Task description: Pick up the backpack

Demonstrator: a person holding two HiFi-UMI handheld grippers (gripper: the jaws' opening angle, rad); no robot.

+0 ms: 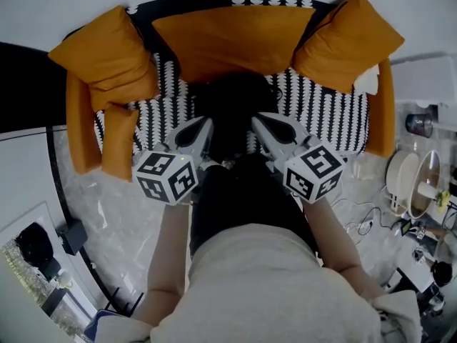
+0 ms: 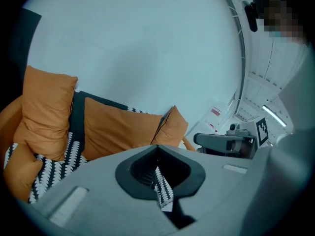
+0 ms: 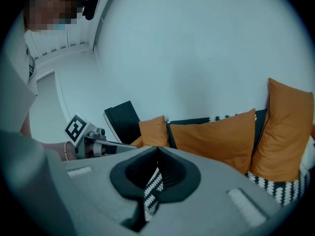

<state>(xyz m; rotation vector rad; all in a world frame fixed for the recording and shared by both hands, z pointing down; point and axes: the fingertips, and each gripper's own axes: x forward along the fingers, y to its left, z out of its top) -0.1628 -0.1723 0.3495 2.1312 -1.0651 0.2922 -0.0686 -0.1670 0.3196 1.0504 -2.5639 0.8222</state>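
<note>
Left gripper (image 1: pixel 206 124), right gripper (image 1: pixel 258 121) clenched empty; seemingly soft black backpack (image 1: pixel 232 95); zigzag sofa (image 1: pixel 330 113).

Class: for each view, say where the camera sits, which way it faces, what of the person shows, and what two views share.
Head view: on the head, facing steeply down at sofa and backpack; forearms, left gripper, right gripper show.
Left gripper view: on the left gripper, facing along its shut jaws to orange cushions; right gripper at right.
Right gripper view: on the right gripper, facing the cushions; left gripper, wrist at left.
Shared: both gripper views show the same cushions.
</note>
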